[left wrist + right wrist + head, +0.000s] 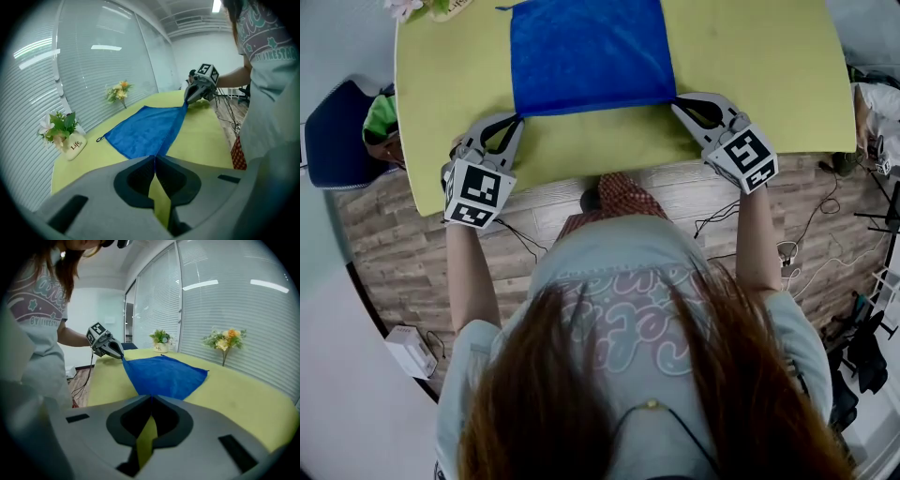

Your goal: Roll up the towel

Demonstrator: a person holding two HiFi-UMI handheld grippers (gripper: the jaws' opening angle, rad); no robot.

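With left gripper and right gripper each clamped on a near corner of the towel — flat ahead of both — keep the edge taut and level, then curl it forward evenly.

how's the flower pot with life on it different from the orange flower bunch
The flower pot is squat and white, with green leaves and pink blooms; the orange flower bunch rises on a thin stalk, its holder too small to tell. The flower pot stands by the far loop corner of the blue towel; the orange flower bunch by its other far corner. Both stand on the yellow-green table along the blinds.
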